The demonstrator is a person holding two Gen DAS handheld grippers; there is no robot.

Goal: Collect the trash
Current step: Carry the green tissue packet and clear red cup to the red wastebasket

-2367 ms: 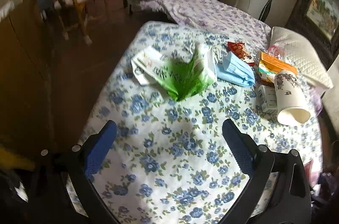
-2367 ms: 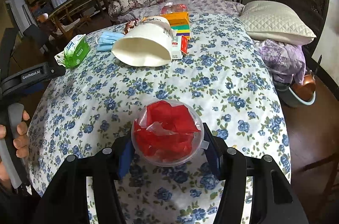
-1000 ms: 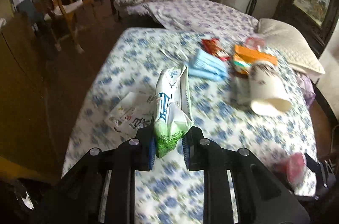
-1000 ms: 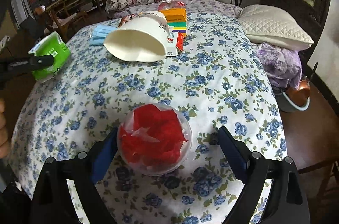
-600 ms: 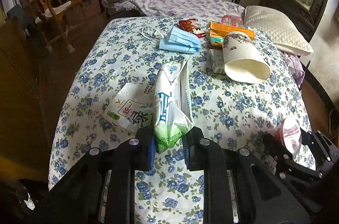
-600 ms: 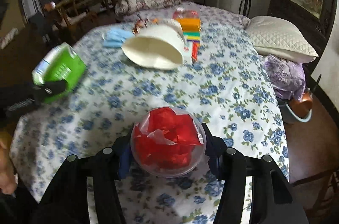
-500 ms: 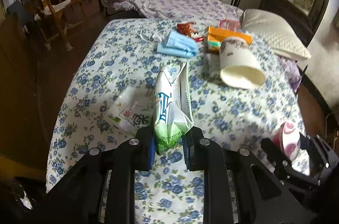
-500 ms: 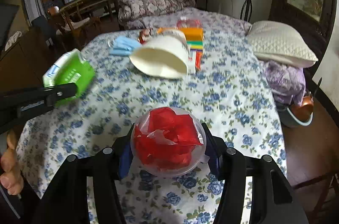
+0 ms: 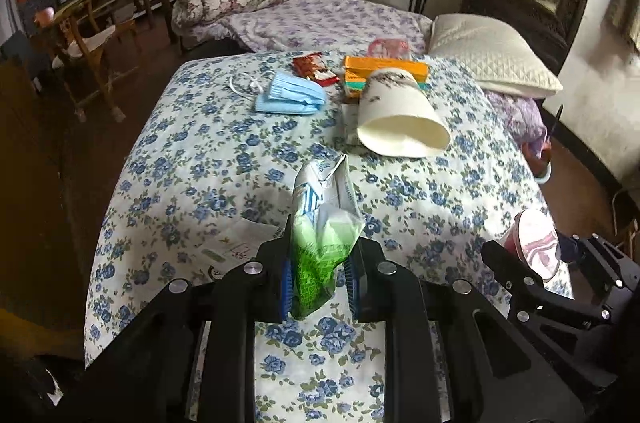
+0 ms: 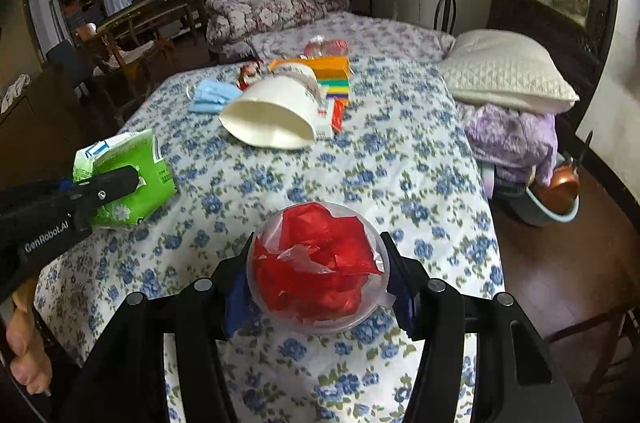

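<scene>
Both tongs loaded, more trash left
Left tongs (image 9: 318, 273) pinch a crumpled green-white tissue packet (image 9: 322, 231); right tongs (image 10: 318, 289) pinch a clear plastic cup of red wrapper (image 10: 316, 265); beyond, white paper cup (image 9: 400, 119), blue mask (image 9: 290, 97) remain.

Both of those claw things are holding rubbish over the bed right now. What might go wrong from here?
The left gripper pinches the soft green packet only near its lower end, so it might slip out. The right gripper squeezes a round clear cup of red wrapper; its smooth wall could pop free. The tipped paper cup and blue mask lie on the bedspread, easily missed.
</scene>
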